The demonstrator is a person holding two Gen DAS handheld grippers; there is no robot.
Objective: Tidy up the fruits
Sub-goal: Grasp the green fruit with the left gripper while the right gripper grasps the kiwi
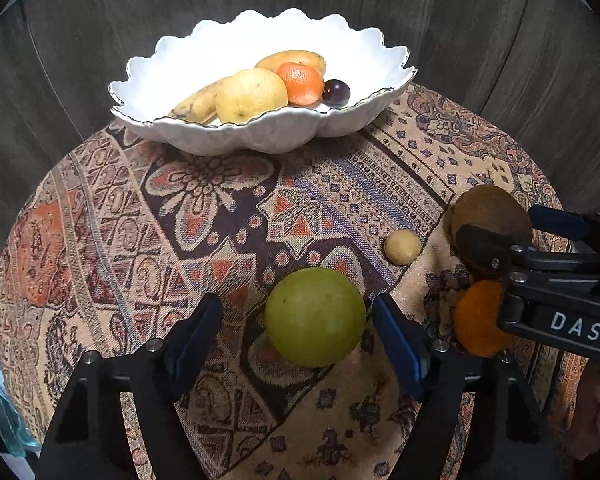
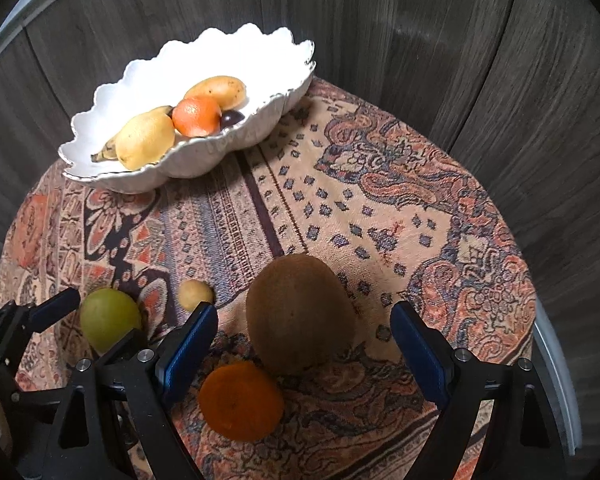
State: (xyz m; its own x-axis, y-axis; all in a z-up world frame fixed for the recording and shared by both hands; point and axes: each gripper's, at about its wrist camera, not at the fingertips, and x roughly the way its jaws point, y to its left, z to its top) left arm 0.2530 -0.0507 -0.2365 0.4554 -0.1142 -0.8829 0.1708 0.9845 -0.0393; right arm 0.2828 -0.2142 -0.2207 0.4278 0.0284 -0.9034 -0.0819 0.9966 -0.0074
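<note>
Mid-collection: bowl (image 1: 260,132) partly filled at the desk's (image 1: 100,240) far edge. Left hand-held gripper (image 1: 298,330) wide open astride the green apple (image 1: 315,316); right hand-held gripper (image 2: 304,340) wide open around the kiwi (image 2: 300,312), neither gripped. Next: close, lift, carry to bowl.

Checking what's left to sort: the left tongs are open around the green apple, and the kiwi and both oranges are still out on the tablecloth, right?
Not quite: only one orange is on the tablecloth; the other orange is already in the white bowl, as the left wrist view shows. The left tongs are open around the green apple, and the kiwi is out.
</note>
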